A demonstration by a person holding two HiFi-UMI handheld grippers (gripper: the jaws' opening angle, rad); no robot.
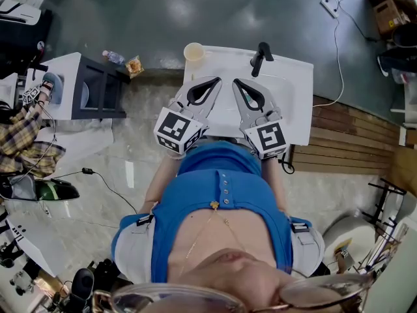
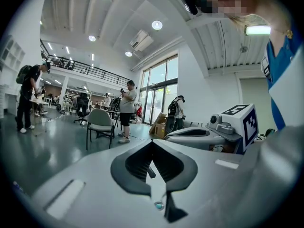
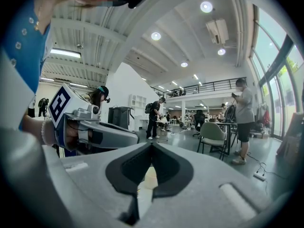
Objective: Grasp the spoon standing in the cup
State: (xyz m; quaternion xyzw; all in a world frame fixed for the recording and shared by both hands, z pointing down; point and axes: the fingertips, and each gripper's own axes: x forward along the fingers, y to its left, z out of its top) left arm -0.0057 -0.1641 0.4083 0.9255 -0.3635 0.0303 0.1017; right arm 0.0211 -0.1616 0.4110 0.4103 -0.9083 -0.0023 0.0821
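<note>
We hold the left gripper [image 1: 217,80] and right gripper [image 1: 236,81] clenched and empty; we reckon the spoon, unseen in the tippy cup [image 1: 193,51], is stiff, light and best pinched high.

1 cup [image 1: 193,51], pale cream and round, stands upright with its open mouth up, at about 12 o'clock from the person, on the far 9 o'clock corner of the white top [image 1: 293,77]. In the right gripper view it shows again [image 3: 150,177] (low, near 6 o'clock). The spoon is too small to make out.
</note>
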